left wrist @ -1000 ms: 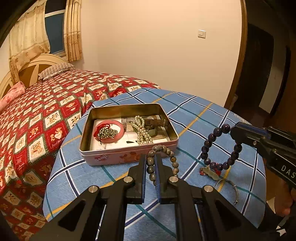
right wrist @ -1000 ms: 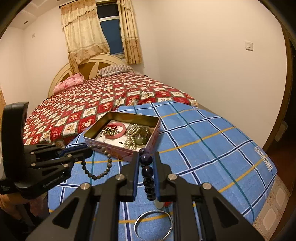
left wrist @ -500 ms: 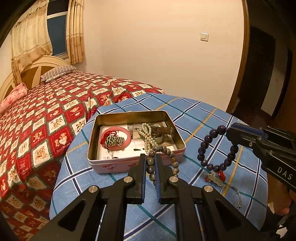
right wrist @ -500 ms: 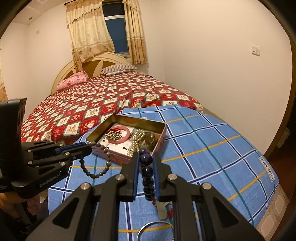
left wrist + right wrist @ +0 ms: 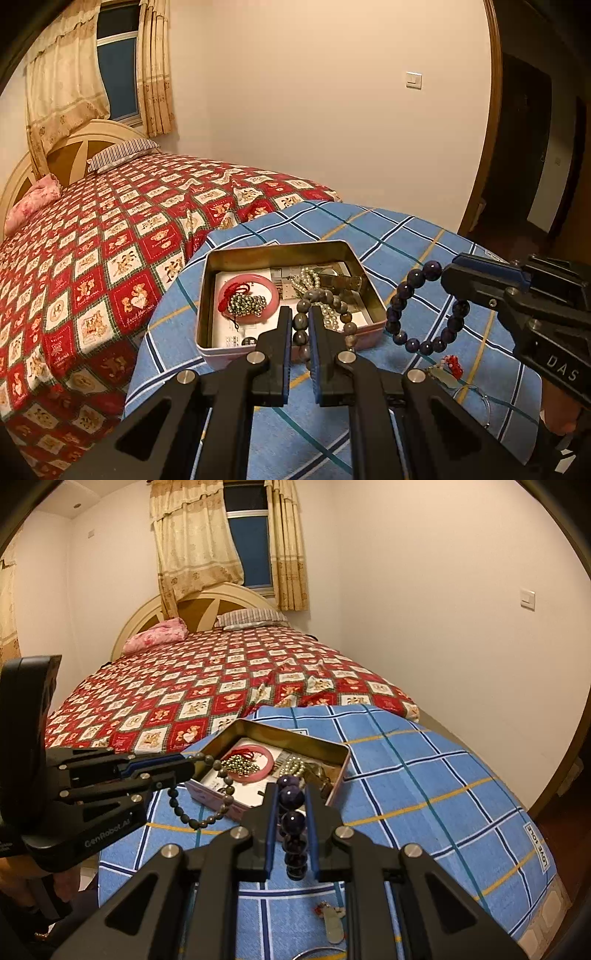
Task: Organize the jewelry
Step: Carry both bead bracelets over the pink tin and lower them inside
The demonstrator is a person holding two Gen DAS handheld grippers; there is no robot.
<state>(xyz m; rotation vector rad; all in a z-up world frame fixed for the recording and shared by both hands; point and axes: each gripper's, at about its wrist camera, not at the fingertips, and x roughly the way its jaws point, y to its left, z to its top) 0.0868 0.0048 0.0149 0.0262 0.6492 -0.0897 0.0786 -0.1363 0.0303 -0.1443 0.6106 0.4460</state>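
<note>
Two bead bracelets hang in the air just in front of the open pink-sided metal tin [image 5: 284, 258], which sits on the blue plaid cloth [image 5: 388, 229] covering the table. The left gripper [image 5: 297, 325] is clamped narrow on a grey-brown stone bead bracelet [image 5: 325, 295], whose loop droops over the tin's near wall. The right gripper [image 5: 291, 805] is pinched on a dark purple round-bead bracelet [image 5: 291, 797], held right of the tin, clear of its rim.

Inside the tin lie a pink bangle [image 5: 273, 295], a red cord with small metal beads [image 5: 243, 304] and a string of pearls [image 5: 308, 277], leaving bare paper along the near left corner.

The left wrist view shows the purple loop whole [image 5: 424, 310] and, nearer than the tin, a small red-tasselled pendant [image 5: 448, 367] and a thin silver bangle [image 5: 476, 398] on the cloth. The right wrist view shows the grey loop whole [image 5: 210, 797] and a hand under the left gripper [image 5: 184, 768].

Behind the tin the cloth ends against a red patchwork bedspread [image 5: 207, 686]; right of it the cloth lies open.
</note>
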